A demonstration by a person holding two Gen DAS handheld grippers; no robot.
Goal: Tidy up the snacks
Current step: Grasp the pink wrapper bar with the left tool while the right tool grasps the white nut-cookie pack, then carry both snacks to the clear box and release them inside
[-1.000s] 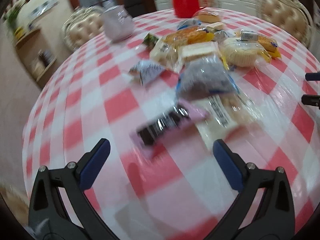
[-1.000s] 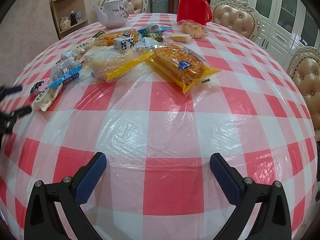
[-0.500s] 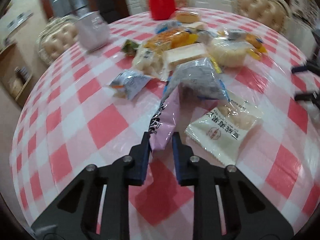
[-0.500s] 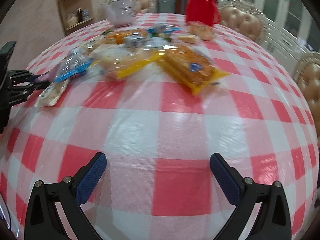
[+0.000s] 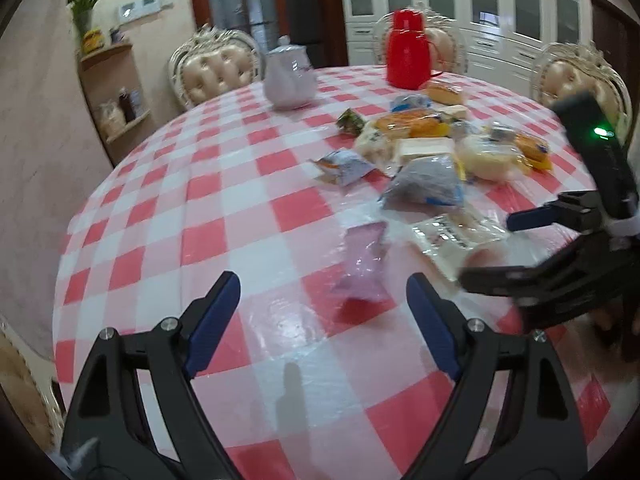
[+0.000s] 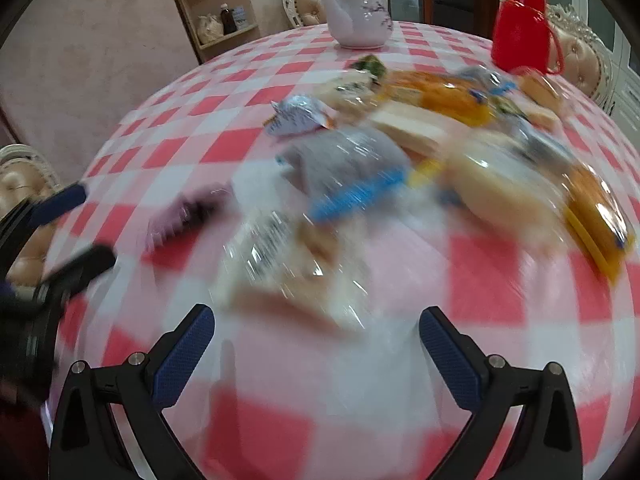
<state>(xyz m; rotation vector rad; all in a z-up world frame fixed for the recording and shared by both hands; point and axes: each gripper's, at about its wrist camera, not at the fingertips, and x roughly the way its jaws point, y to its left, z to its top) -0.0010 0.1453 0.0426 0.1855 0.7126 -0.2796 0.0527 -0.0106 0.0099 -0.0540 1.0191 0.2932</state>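
Left wrist view. A small packet [image 5: 366, 258] lies on the desk [image 5: 224, 216] just beyond the left claw [image 5: 322, 312]. Right of it lies a flat packet [image 5: 452, 236], with the right claw [image 5: 516, 248] at its far side. Behind both, the snack pile [image 5: 432, 148]. Behind the pile, a teapot [image 5: 289, 76] at left and a flask [image 5: 407, 56] at right.

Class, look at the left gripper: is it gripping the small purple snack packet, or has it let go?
Let go. The left gripper has its jaws apart and opening, with nothing between them; the small purple snack packet lies beyond its fingertips on the red-and-white checked tablecloth.
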